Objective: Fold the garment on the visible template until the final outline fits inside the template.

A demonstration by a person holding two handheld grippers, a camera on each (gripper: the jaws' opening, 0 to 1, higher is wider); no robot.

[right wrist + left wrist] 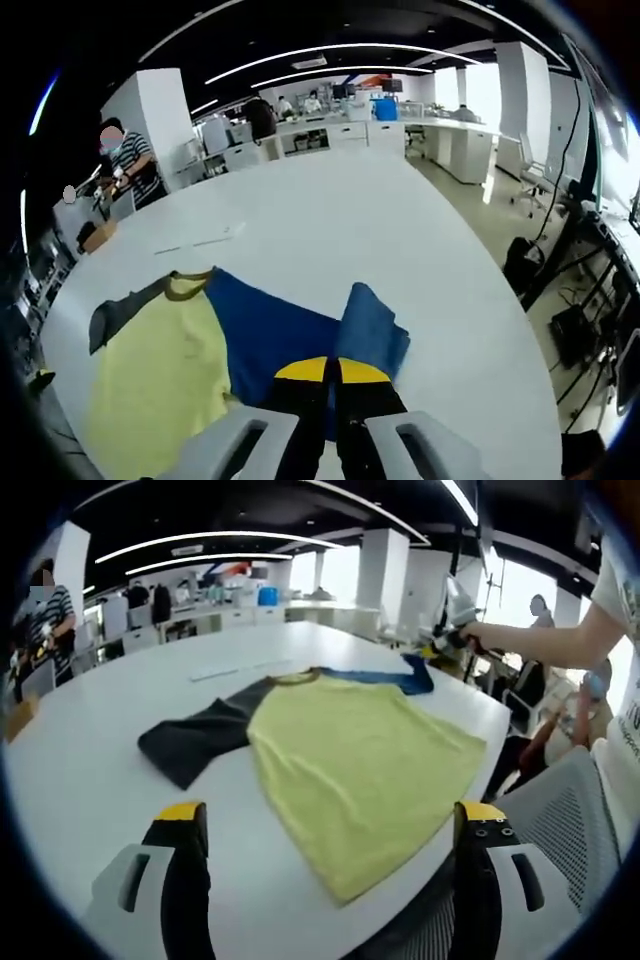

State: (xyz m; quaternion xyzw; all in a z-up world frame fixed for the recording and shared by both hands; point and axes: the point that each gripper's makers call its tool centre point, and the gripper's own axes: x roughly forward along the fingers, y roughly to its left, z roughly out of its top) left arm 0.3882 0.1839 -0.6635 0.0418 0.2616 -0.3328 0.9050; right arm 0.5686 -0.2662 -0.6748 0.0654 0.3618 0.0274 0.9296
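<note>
A T-shirt with a yellow body [350,755], a dark grey sleeve [195,742] and a blue sleeve [400,675] lies flat on the white table [120,710]. My left gripper [330,815] hovers open and wide in front of the shirt's hem, holding nothing. In the right gripper view the yellow body [160,370] is at lower left. The blue sleeve [370,325] is doubled over and bunched just ahead of my right gripper [330,372], whose yellow tips are pressed together on the sleeve's edge. From the left gripper view, the right gripper [452,632] sits at the sleeve's far end, held by a person's arm [550,635].
A grey mesh chair [565,815] stands at the table's near right edge. Flat paper strips [215,672] lie beyond the shirt. A person in stripes [125,160] stands at the table's far left. Desks and chairs [460,140] fill the background.
</note>
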